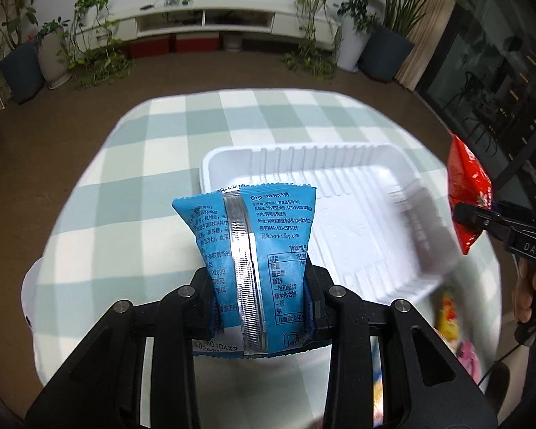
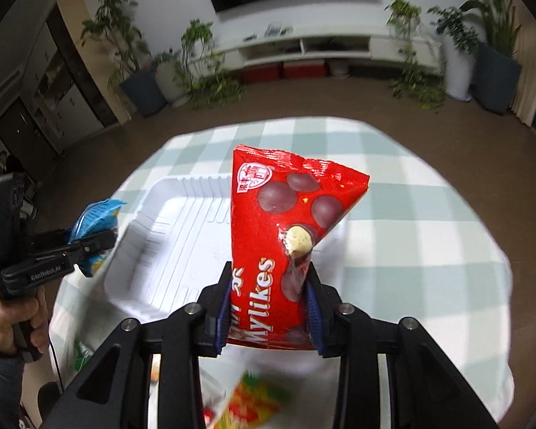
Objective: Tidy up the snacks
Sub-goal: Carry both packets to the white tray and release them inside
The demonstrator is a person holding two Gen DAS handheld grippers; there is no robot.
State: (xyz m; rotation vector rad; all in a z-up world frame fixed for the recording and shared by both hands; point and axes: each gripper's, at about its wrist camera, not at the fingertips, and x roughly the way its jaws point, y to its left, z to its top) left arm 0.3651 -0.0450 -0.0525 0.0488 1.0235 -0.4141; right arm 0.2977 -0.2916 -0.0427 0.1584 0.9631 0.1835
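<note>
My left gripper (image 1: 259, 296) is shut on a blue snack packet (image 1: 253, 250) and holds it upright above the near left corner of the white plastic tray (image 1: 357, 196). My right gripper (image 2: 268, 307) is shut on a red Mylikes packet (image 2: 282, 236) and holds it upright above the tray's (image 2: 168, 236) right side. The red packet (image 1: 466, 193) and right gripper (image 1: 482, 220) also show at the right of the left wrist view. The left gripper (image 2: 89, 246) with the blue packet (image 2: 94, 220) shows at the left of the right wrist view. The tray looks empty.
The tray sits on a round table with a green-and-white checked cloth (image 1: 132, 164). Several loose colourful snack packets (image 1: 450, 321) lie near the table's front edge, one blurred below my right gripper (image 2: 250, 400). Potted plants and a white TV cabinet stand beyond.
</note>
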